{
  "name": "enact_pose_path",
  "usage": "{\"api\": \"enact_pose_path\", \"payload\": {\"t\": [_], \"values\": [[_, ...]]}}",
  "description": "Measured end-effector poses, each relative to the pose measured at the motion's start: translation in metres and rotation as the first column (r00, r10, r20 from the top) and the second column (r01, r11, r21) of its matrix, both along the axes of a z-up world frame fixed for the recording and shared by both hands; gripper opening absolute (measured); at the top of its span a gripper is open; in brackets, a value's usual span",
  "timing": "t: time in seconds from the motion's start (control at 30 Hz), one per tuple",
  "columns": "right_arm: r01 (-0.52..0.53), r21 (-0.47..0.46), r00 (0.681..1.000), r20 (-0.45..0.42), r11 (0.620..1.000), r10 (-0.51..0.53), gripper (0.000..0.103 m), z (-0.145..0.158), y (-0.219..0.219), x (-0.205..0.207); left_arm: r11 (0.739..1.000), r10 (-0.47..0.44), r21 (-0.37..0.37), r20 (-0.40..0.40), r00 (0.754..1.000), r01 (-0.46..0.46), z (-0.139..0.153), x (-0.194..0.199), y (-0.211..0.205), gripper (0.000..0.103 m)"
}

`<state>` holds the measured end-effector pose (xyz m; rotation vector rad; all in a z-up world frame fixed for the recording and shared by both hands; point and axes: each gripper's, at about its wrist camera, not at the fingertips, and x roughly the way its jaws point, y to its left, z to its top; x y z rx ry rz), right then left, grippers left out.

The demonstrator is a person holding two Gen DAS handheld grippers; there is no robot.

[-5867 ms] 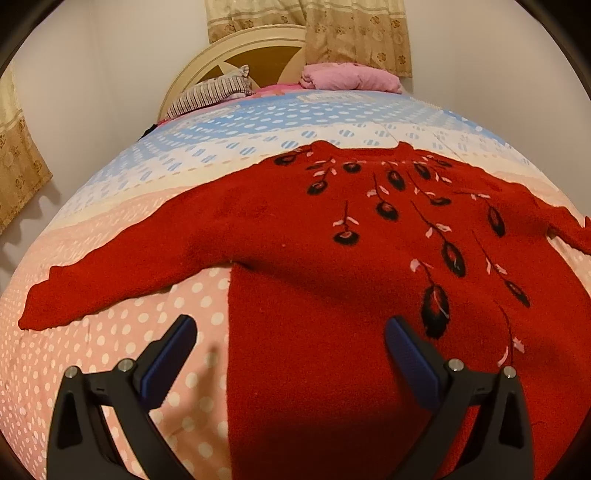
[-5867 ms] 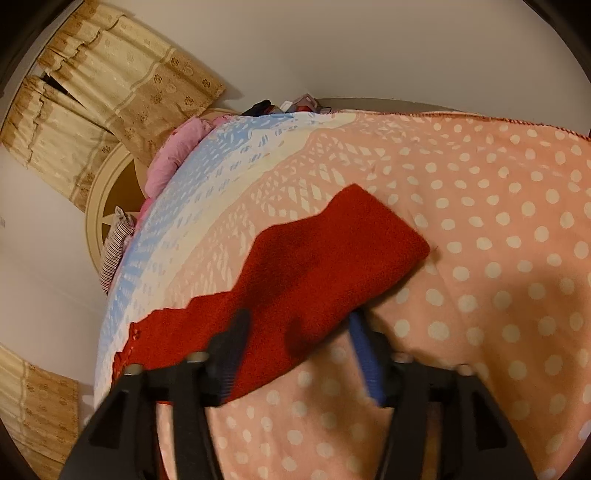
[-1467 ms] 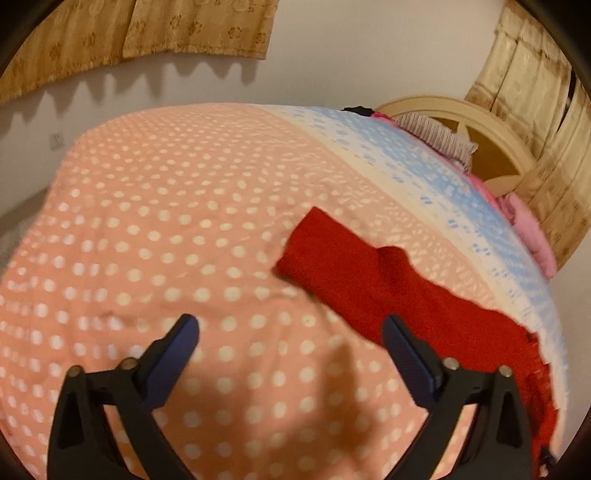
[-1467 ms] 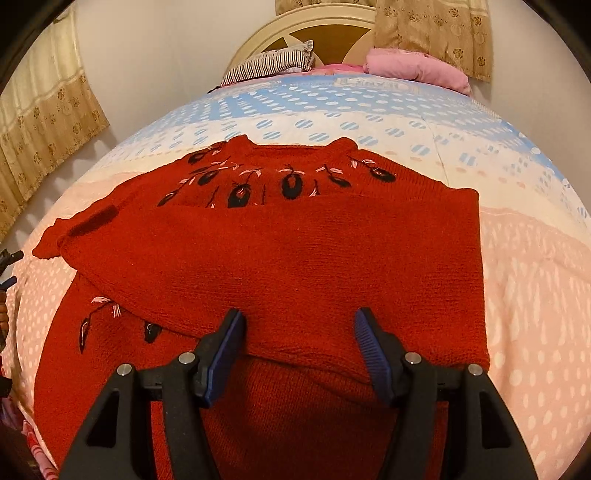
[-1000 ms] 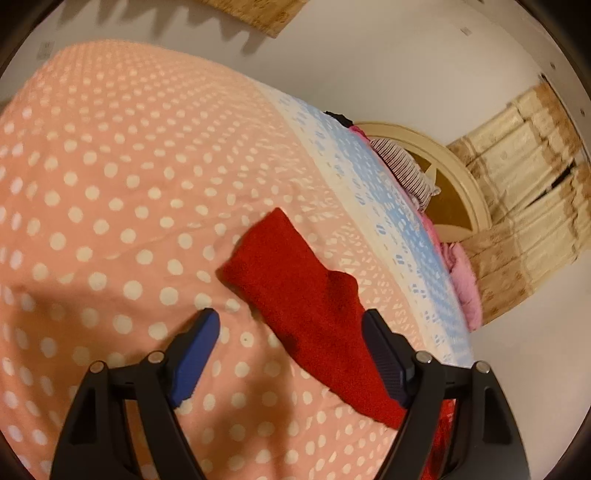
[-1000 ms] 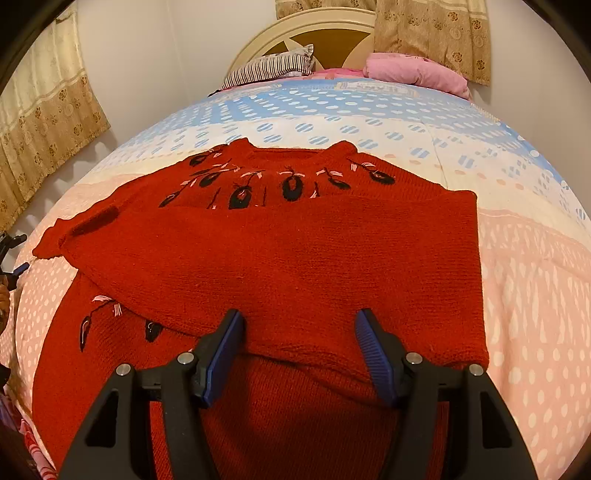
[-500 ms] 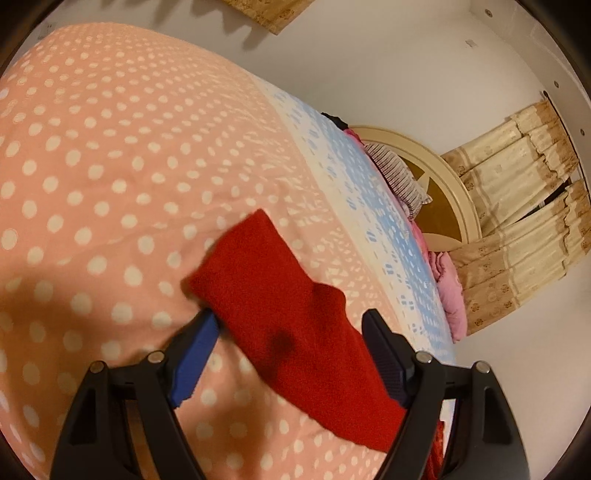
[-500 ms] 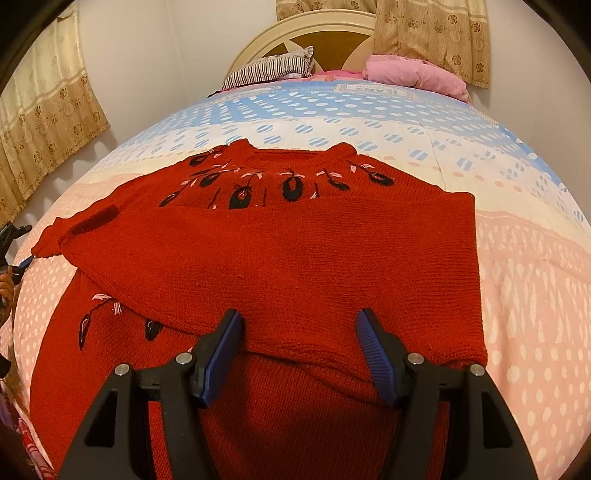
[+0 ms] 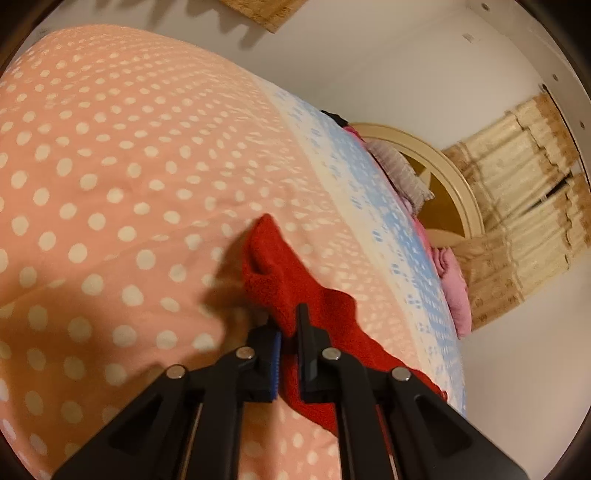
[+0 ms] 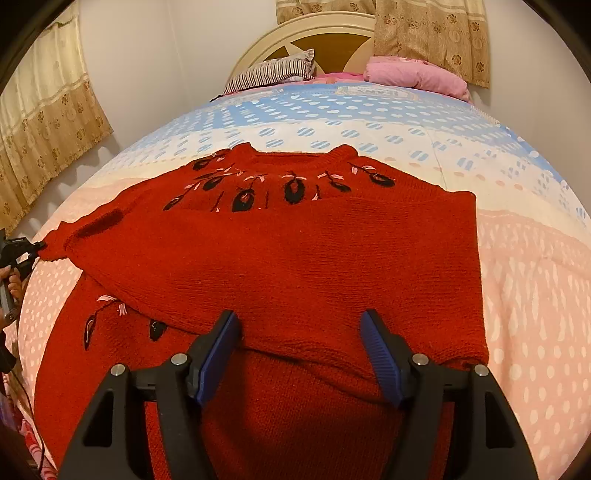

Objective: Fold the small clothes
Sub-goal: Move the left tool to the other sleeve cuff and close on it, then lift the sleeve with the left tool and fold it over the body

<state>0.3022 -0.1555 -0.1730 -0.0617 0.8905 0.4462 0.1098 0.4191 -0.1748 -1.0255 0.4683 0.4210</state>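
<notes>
Change: half a second back the left gripper [image 9: 289, 334] stood wide with the sleeve [image 9: 280, 280] between its pads; now its jaws are clamped on the sleeve just behind the cuff, which has bunched up. The right gripper's view is unchanged.
Left claw: pinched tight on red knit, cloth squeezed between the blue-padded finger [image 9: 274, 363] and the black one.
Right claw: right gripper [image 10: 301, 338] hovers over the sweater [image 10: 295, 258], jaws opening and standing wide, pads clear of the cloth, holding nothing.
Surface: a quilted bedspread [image 10: 535, 295], pink with white dots nearest, then a cream band, then blue with oval dots toward the head of the bed; soft, lightly creased.
Sweater place: flat on the pink part of the bed, neckline reaching the cream band.
Sweater axis: hem nearest the right gripper, collar toward the headboard; its right side is folded across the body, purl face up, leaving a straight right edge. The left sleeve runs out to the left edge of the right view, where the left gripper [image 10: 16, 251] grips it.
Texture: coarse red knit, ribbed collar, black and pink embroidered buds on stems.
Far end: striped pillow [image 10: 273, 70], pink pillow [image 10: 417, 75], cream arched headboard [image 10: 314, 27].
Room: plain pale walls, beige flowered curtains [image 10: 48, 136].
</notes>
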Motion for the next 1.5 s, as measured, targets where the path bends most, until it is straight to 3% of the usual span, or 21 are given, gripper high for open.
{"api": "enact_pose_path", "payload": {"t": [0.57,1.0,1.5], "values": [[0.01,0.045,1.0,0.005,0.999,-0.01,0.071,0.002,-0.006,0.0,0.98,-0.174,0.124,0.139,0.975,0.157,0.104,0.027,-0.055,0.005],[0.026,0.124,1.0,0.004,0.992,-0.027,0.071,0.003,-0.018,-0.003,0.941,-0.319,0.172,0.154,0.935,0.293,0.14,0.064,-0.115,0.005],[0.04,0.208,0.999,-0.001,0.977,-0.041,0.072,0.004,-0.031,-0.004,0.894,-0.439,0.21,0.217,0.872,0.397,0.184,0.105,-0.189,0.005]]}}
